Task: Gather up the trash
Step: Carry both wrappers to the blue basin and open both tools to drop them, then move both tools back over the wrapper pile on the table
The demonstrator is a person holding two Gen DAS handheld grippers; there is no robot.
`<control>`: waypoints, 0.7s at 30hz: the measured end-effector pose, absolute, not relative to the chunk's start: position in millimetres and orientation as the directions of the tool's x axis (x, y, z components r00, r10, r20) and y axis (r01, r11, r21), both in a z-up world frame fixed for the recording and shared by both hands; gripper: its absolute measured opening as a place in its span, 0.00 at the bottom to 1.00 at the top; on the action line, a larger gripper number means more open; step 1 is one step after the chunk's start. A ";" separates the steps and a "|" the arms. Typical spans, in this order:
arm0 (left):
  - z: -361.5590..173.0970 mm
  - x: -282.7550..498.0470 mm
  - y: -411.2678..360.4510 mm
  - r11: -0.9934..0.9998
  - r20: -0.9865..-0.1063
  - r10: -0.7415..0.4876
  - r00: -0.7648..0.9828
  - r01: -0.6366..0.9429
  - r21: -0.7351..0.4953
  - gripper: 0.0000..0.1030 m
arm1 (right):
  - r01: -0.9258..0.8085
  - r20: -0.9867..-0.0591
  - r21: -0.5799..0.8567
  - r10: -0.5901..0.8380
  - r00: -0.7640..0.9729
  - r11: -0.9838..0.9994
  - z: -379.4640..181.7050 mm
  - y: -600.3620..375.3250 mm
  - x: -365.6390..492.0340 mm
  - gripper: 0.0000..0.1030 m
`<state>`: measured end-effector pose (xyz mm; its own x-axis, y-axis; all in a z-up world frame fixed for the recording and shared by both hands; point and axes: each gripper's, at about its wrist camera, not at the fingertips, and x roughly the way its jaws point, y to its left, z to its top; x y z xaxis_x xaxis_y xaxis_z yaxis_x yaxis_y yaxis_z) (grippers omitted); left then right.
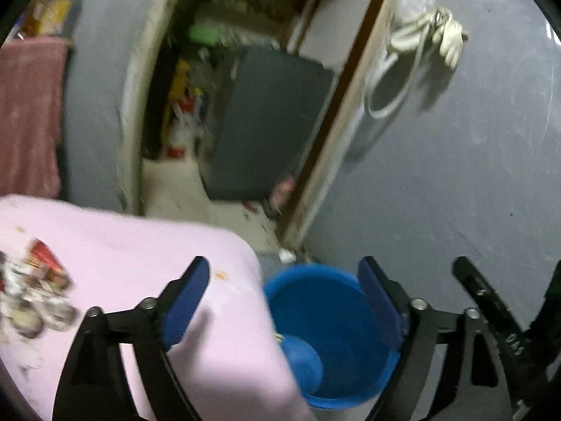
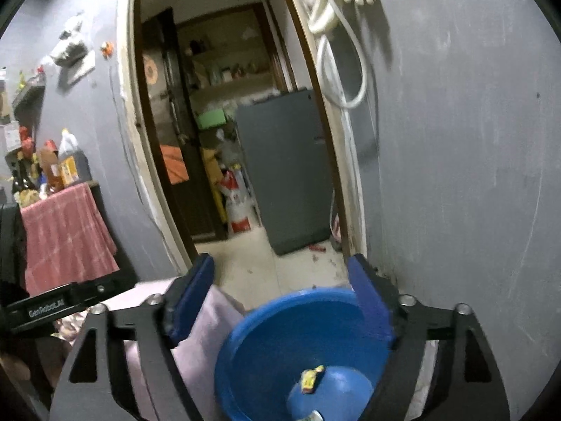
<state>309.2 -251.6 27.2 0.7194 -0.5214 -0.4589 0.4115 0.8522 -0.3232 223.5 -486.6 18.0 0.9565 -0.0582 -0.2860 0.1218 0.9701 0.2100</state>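
While both claws stand wide apart with nothing between their blue pads, the blue bucket [image 2: 305, 347] sits directly below and ahead of them. The right claw [image 2: 299, 298] frames the bucket mouth: its right pad overlaps the far right rim in that view, and its left pad lies over the edge of the pink cloth [image 2: 210, 319]. A small yellow wrapper [image 2: 311, 379] rests inside the bucket, on top of a blue dome-shaped piece at the bottom. The left claw [image 1: 284, 298] spans the gap between the pink cloth [image 1: 140, 252] and the bucket [image 1: 333, 333]; its left pad is over the cloth, its right pad over the bucket's right side.

Edges and room: the bucket stands on the floor, just beside the draped corner of the cloth-covered tabletop on one side and near the grey wall [image 2: 455, 175] on the other. An open doorway [image 2: 228, 140] lies straight ahead, with pale floor beyond and a grey fridge [image 2: 287, 168] inside it.

View differences: the left wrist view alone shows a loose heap of trash [image 1: 35, 298], wrappers and crumpled bits, on the pink cloth to the far left of the left claw, well apart from the bucket; the picture is blurred, so individual pieces cannot be told. The right wrist view alone shows the wrapper clearly, plus bottles [image 2: 59, 165] above a red towel [image 2: 66, 231] at left. A white glove [image 1: 448, 38] and hose hang on the wall.
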 end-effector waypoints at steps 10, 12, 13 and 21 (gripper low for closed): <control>64.2 265.5 -165.5 0.904 -0.287 -0.388 0.876 0.299 -0.306 0.98 | 0.035 -0.123 0.201 -0.010 0.992 0.979 61.3 -444.8 203.3 1.00; 70.3 259.4 -149.4 0.907 -0.282 -0.371 0.885 0.281 -0.314 0.98 | 0.011 -0.110 0.179 0.009 0.994 0.984 67.4 -430.3 203.2 1.00; 73.2 256.2 -142.1 0.910 -0.277 -0.361 0.890 0.270 -0.316 0.98 | -0.006 -0.101 0.161 0.022 0.995 0.987 71.0 -420.9 202.6 1.00; 97.7 227.6 -88.3 0.959 -0.242 -0.236 0.941 0.185 -0.215 0.98 | -0.144 -0.028 0.111 0.148 0.989 0.983 89.8 -354.5 200.0 1.00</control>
